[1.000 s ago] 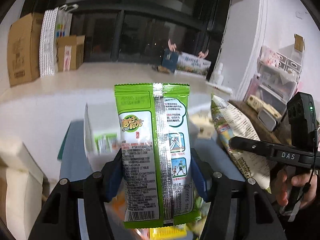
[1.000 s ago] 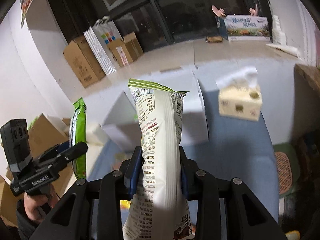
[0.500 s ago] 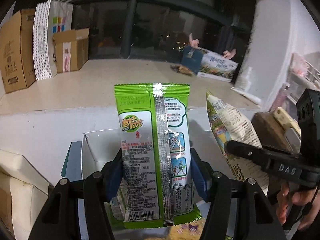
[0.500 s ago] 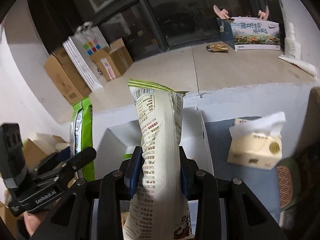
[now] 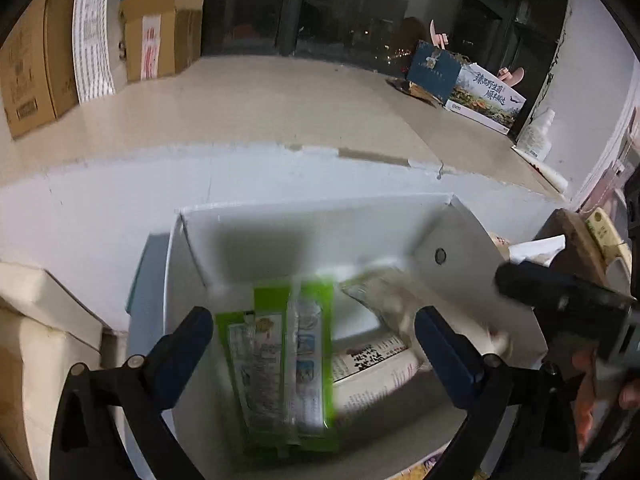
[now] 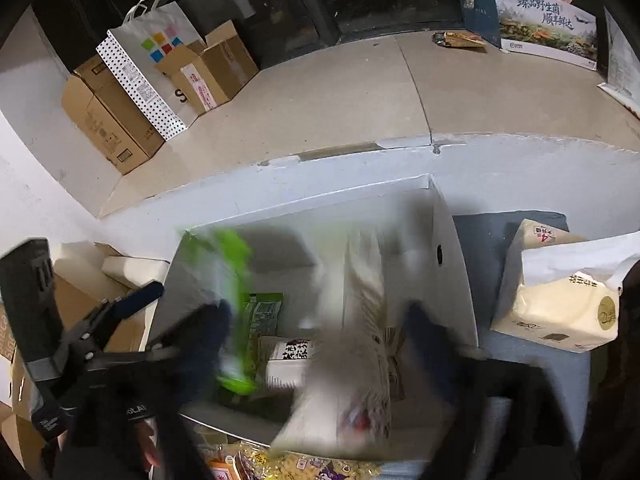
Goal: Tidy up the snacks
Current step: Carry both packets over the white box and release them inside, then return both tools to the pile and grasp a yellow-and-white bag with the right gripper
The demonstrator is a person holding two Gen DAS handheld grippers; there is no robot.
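Note:
An open white box (image 5: pixel 320 210) lies under both grippers. My left gripper (image 5: pixel 316 340) hangs over it with its jaws opening wide. The green snack packet (image 5: pixel 280 368) has come free between the jaws and is dropping blurred into the box, with neither pad touching it. My right gripper (image 6: pixel 316 332) is opening too. The cream printed snack bag (image 6: pixel 360 360) falls blurred between its spread fingers, free of the pads. In the right wrist view the green packet (image 6: pixel 228 280) streaks down on the left beside the left gripper (image 6: pixel 132 300). Other packets (image 6: pixel 262 312) lie inside the box (image 6: pixel 448 264).
A tissue pack (image 6: pixel 560 312) stands on a blue mat (image 6: pixel 492 240) right of the box. Cardboard boxes (image 6: pixel 104 120) and a dotted paper bag (image 6: pixel 148 68) sit on the ledge behind. More snack packets (image 6: pixel 300 464) lie near the front. A hand (image 5: pixel 628 392) holds the right gripper.
Both grippers moved forward and down over the white box and opened. The green packet and the cream bag left the pads and are falling into the box.

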